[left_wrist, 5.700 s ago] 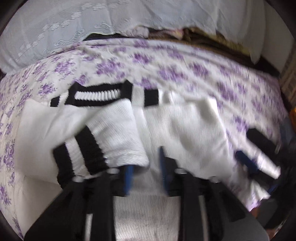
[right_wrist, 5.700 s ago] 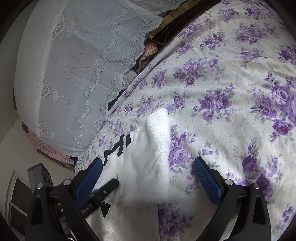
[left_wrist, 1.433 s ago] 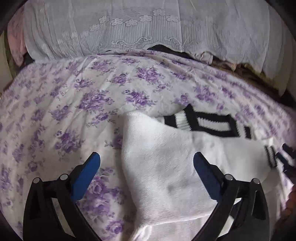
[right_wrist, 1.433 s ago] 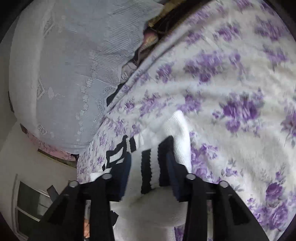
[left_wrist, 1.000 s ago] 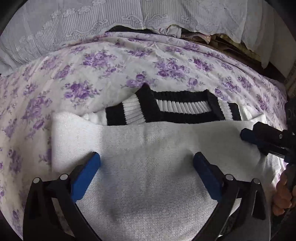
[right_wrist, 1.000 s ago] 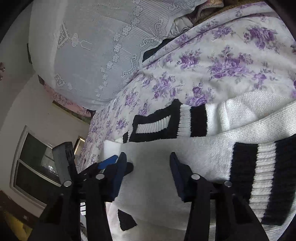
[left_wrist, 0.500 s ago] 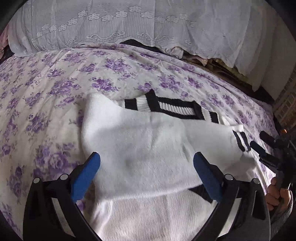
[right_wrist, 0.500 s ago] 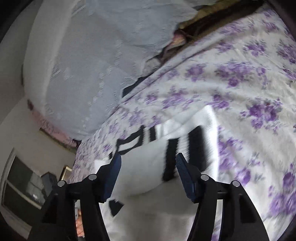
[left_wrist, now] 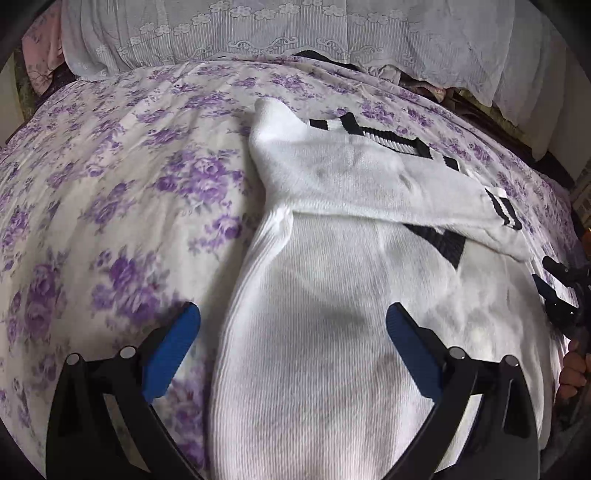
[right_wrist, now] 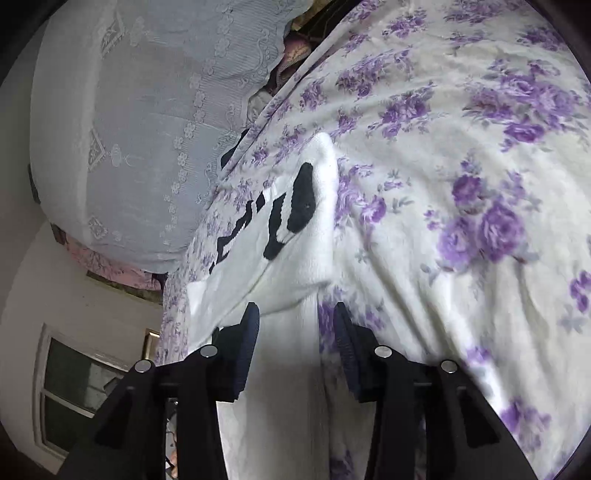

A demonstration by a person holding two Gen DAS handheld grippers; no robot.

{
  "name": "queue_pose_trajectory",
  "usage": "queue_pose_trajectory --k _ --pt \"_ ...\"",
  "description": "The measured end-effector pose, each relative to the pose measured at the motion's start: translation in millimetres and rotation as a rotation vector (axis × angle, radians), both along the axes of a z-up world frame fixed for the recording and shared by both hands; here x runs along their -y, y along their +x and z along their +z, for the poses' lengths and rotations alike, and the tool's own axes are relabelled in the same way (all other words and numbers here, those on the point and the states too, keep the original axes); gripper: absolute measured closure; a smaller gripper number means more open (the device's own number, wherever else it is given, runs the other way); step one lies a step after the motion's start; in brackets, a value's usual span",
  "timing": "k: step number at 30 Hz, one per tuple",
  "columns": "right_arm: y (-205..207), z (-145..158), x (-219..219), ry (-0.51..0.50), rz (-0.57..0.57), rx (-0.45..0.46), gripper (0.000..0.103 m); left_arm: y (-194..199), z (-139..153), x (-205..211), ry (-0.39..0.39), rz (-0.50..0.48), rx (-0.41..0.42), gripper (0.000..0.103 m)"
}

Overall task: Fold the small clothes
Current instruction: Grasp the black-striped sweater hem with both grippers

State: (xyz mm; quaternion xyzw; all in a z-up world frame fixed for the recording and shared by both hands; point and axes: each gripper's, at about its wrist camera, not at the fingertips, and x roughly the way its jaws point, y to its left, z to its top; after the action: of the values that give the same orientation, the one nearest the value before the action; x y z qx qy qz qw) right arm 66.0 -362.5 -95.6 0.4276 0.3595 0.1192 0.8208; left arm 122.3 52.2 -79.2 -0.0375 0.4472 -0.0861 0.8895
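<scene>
A white knit sweater [left_wrist: 325, 369] with black stripes lies on the floral bedspread [left_wrist: 110, 184]. One sleeve [left_wrist: 351, 177] is folded across its body, with the striped cuff [left_wrist: 506, 210] at the right. My left gripper [left_wrist: 291, 332] is open wide above the sweater's lower body, its blue pads clear of the cloth. In the right wrist view the sweater [right_wrist: 295, 266] shows its black stripes [right_wrist: 303, 199]. My right gripper [right_wrist: 295, 332] is closing over the sweater's right edge. Cloth lies between its jaws, with bedspread showing beside the right pad. The right gripper [left_wrist: 557, 295] also shows at the left view's right edge.
A lace-covered pillow [left_wrist: 295, 29] [right_wrist: 129, 129] lies along the bed's far side. A hand [left_wrist: 574, 365] holds the right gripper. A window [right_wrist: 74, 387] stands low at the left. Bedspread [right_wrist: 480, 184] spreads wide to the right of the sweater.
The left gripper slid back along the sweater, so more of the body lies under it. The right gripper's jaws stand narrower than half a second ago and have moved down to the sweater's edge.
</scene>
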Motion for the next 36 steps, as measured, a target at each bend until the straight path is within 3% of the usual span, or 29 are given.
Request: queue_pose_trajectory --k 5,14,22,28,36 --pt "-38.3 3.9 -7.5 -0.062 0.061 0.012 0.049 -39.5 -2.9 -15.7 -0.036 0.003 -0.004 0.005" --pt "-91.4 2.6 -30.1 -0.138 0.175 0.051 0.048 -89.9 -8.9 -21.1 -0.082 -0.072 -0.029 0.005" --pt "-121.3 2.0 -45.1 -0.112 0.259 0.077 0.048 -122.9 -12.6 -36.2 -0.226 -0.147 -0.067 0.005" --pt "-138.0 -0.8 -60.5 -0.091 0.346 0.075 0.047 -148.3 -15.6 -23.5 -0.245 -0.256 -0.086 0.005" --pt "-171.8 -3.1 -72.7 -0.035 0.433 0.084 0.046 -155.9 -12.1 -32.6 -0.365 -0.279 -0.073 0.005"
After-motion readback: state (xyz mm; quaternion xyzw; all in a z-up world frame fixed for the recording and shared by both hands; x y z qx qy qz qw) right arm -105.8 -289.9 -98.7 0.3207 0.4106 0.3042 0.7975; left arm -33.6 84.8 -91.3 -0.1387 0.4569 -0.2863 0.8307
